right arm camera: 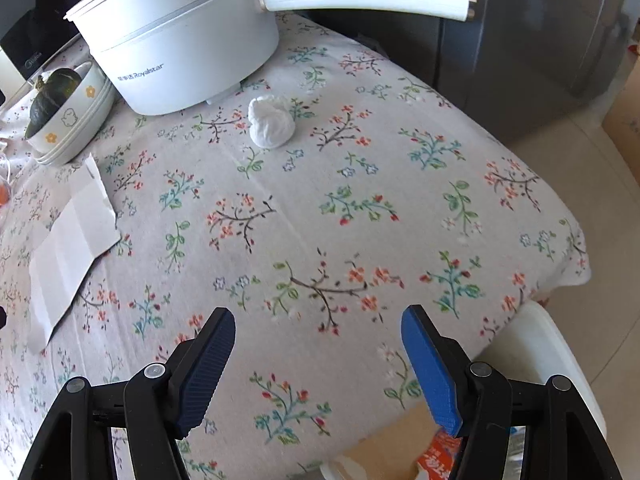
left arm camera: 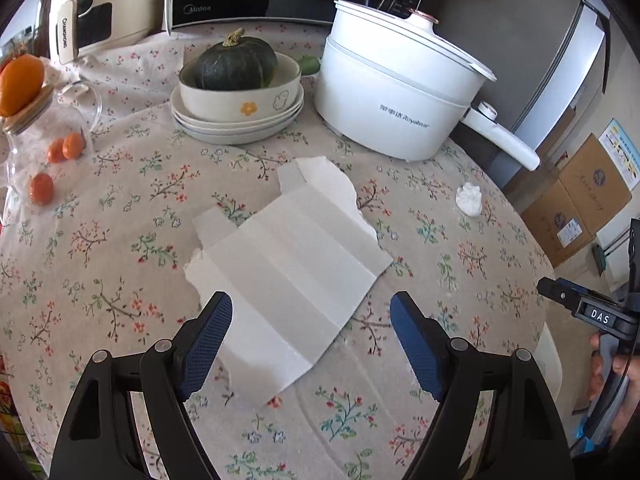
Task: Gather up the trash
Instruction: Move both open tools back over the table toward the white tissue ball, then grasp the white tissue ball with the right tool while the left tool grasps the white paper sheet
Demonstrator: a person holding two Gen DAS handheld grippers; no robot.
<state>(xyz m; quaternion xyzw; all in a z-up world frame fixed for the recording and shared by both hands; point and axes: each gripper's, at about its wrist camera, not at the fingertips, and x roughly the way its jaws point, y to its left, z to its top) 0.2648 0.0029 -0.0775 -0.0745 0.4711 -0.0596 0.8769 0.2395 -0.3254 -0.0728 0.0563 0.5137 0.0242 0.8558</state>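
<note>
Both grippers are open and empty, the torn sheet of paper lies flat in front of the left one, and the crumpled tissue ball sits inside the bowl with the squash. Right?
Not quite. The tissue ball lies on the tablecloth beside the white pot, not in the bowl, as the right wrist view shows. The rest holds: left gripper and right gripper open and empty, paper flat before the left.

Matt floral cloth (right arm camera: 360, 208) — creased torn paper (left arm camera: 288, 264), glossy plastic pot (left arm camera: 384, 92)

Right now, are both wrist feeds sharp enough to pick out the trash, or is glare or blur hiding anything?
Left wrist view: sharp, even daylight, torn paper and crumpled tissue clear; fisheye bends the table edge. Right wrist view: tissue crisp, slight softness on the tablecloth near the fingers, no glare.
</note>
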